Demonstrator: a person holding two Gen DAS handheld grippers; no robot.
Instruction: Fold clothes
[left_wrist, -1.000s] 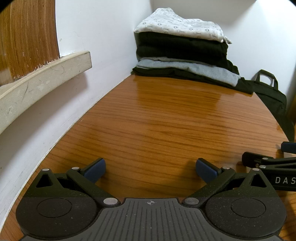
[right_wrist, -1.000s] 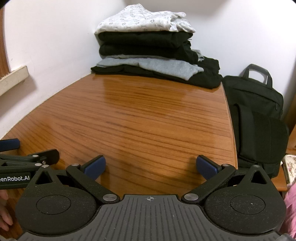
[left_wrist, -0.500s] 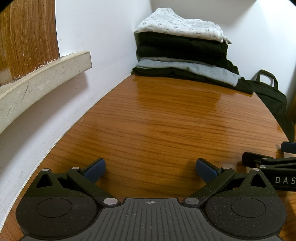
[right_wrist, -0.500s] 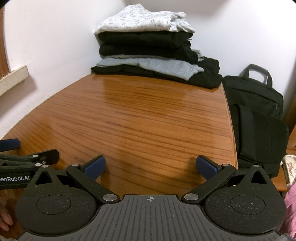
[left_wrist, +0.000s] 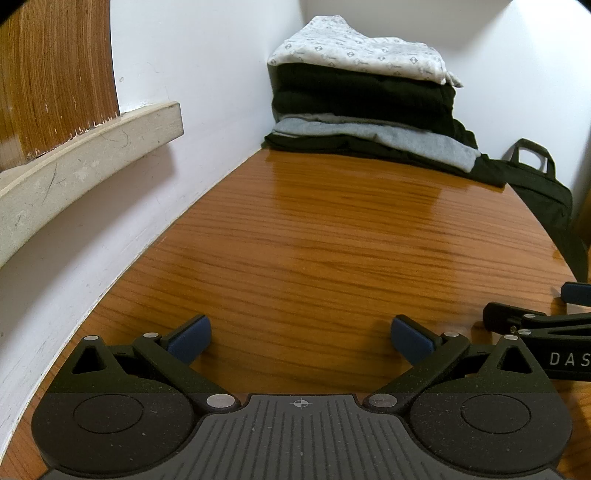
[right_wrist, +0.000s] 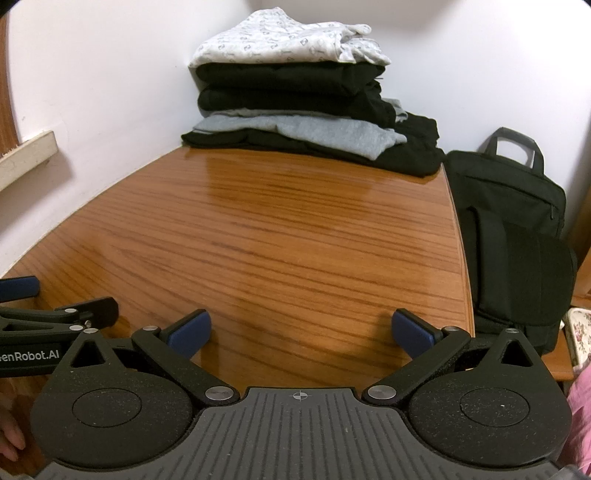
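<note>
A stack of folded clothes (left_wrist: 362, 107) sits at the far corner of the wooden table (left_wrist: 314, 240): a white patterned garment (left_wrist: 354, 51) on top, black ones and a grey one (left_wrist: 388, 138) below. It also shows in the right wrist view (right_wrist: 295, 96). My left gripper (left_wrist: 301, 338) is open and empty, low over the near table. My right gripper (right_wrist: 301, 332) is open and empty beside it. Each gripper shows at the edge of the other's view.
A white wall with a beige ledge (left_wrist: 85, 166) runs along the table's left side. A black bag (right_wrist: 509, 236) stands off the table's right edge. A floral cushion (right_wrist: 580, 332) lies at the far right.
</note>
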